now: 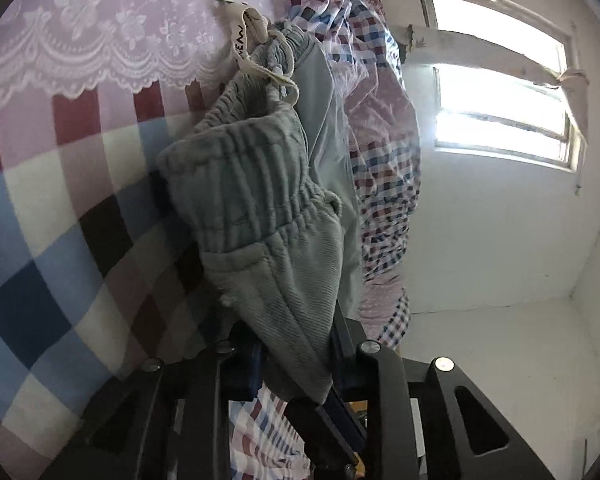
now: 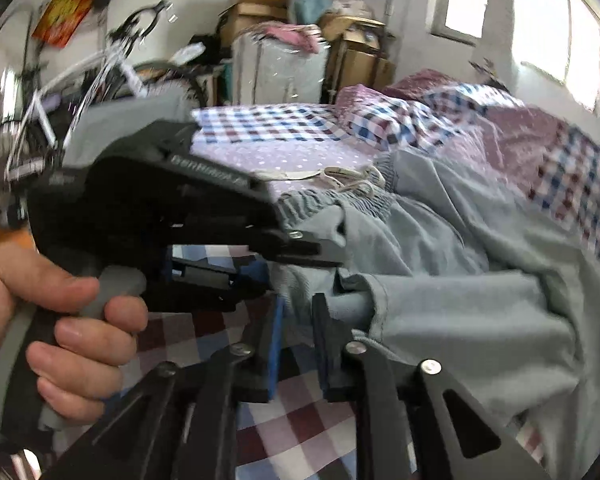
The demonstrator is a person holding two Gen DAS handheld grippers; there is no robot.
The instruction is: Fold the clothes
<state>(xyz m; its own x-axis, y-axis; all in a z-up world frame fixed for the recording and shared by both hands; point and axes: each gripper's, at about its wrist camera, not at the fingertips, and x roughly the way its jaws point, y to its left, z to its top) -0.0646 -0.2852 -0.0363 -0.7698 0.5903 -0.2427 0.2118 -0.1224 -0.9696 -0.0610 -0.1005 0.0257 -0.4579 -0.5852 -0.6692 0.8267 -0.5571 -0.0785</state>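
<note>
A checked bedspread (image 1: 40, 240) covers the bed by a bright window (image 1: 500, 80). The left gripper (image 1: 296, 364) has its fingers closed on the grey sweatpants (image 1: 260, 208) near their waistband. The right gripper (image 2: 296, 344) has narrow, empty fingers beside the fabric.

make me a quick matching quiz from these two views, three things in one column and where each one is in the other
Things:
1. grey ribbed-waist cotton trousers
2. cream drawstring cord
3. brown cardboard boxes

Places:
A. stacked against the far wall
B. pinched between the fingers of the left gripper
C. looped at the waistband, trailing over the lilac dotted sheet

Pairs: 1-B, 2-C, 3-A
</note>
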